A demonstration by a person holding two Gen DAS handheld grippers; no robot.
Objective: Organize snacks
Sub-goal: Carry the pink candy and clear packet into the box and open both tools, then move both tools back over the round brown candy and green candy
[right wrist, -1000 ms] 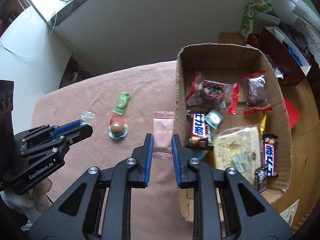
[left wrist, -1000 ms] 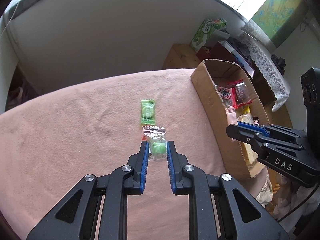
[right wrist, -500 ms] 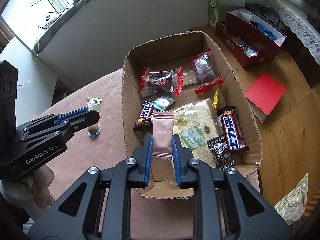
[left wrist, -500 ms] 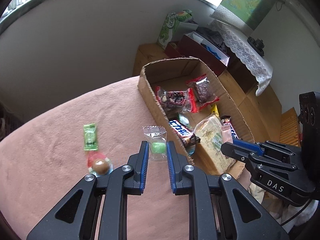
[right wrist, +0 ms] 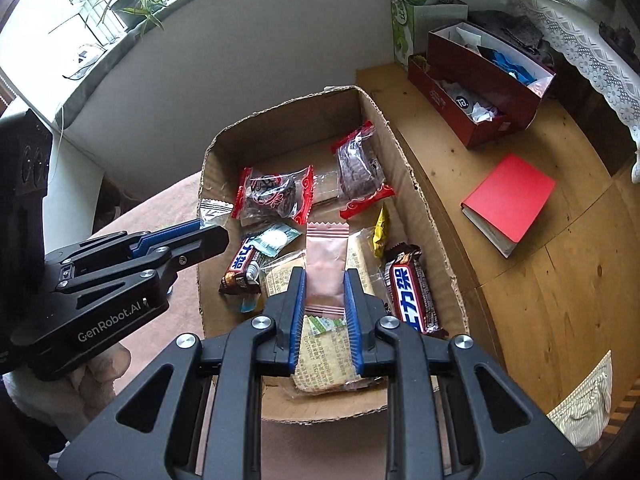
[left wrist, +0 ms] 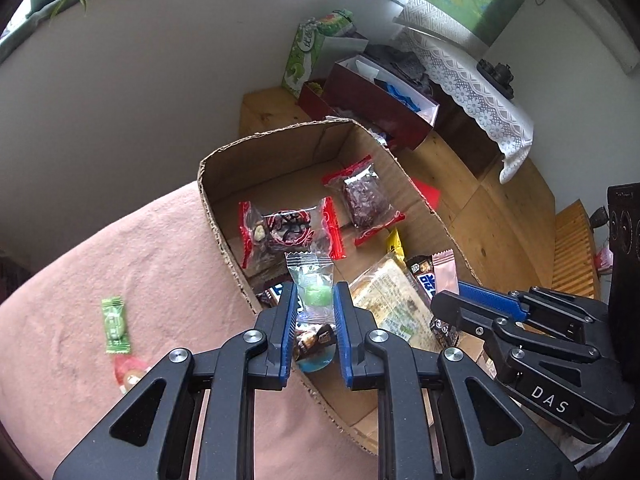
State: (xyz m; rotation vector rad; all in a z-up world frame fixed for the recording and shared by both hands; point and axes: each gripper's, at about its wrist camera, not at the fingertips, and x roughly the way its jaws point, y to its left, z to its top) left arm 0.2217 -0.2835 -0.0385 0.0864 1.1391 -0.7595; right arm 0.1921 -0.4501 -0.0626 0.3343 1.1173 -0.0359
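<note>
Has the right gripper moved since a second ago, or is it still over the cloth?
Yes. The right gripper, jaws shut on the pink packet, has moved from the cloth to above the cardboard box.

Matt black plastic grippers above a rough cardboard box (right wrist: 404, 168) of glossy-wrapped snacks.
The left gripper (left wrist: 315, 304) pinches a clear shiny plastic candy wrapper (left wrist: 314, 280); the right gripper (right wrist: 325, 292) pinches a satin pink foil packet (right wrist: 326, 258). Soft, napped pink cloth (left wrist: 140, 264) covers the table beside smooth, knotty pale wood (right wrist: 540, 280).
</note>
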